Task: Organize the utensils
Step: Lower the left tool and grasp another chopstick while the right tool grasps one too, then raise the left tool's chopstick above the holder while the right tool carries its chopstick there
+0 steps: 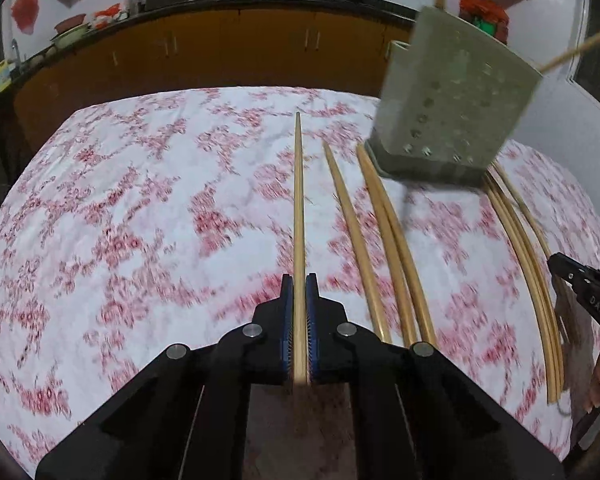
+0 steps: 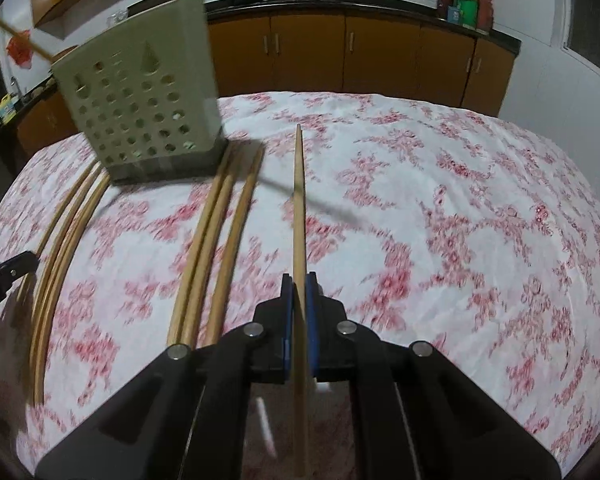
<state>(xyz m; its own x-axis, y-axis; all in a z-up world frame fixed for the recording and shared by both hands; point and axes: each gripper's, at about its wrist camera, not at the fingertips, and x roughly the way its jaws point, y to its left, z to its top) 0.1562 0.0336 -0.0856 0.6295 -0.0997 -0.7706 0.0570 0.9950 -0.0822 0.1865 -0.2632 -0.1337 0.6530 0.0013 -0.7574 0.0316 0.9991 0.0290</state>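
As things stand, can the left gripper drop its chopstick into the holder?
Probably yes: left gripper grips a chopstick; the holder stands ahead to its right, nothing between them, top rim out of view.

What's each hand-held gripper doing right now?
Left hand-held gripper: closed on a chopstick.
Right hand-held gripper: closed on another chopstick.

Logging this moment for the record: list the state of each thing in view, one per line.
left gripper: shut on a chopstick, held above the cloth.
right gripper: shut on a second chopstick.
utensil holder: upright on the table, two sticks poking out of the top.
loose chopsticks: lying flat on the tablecloth, on both sides of the holder.
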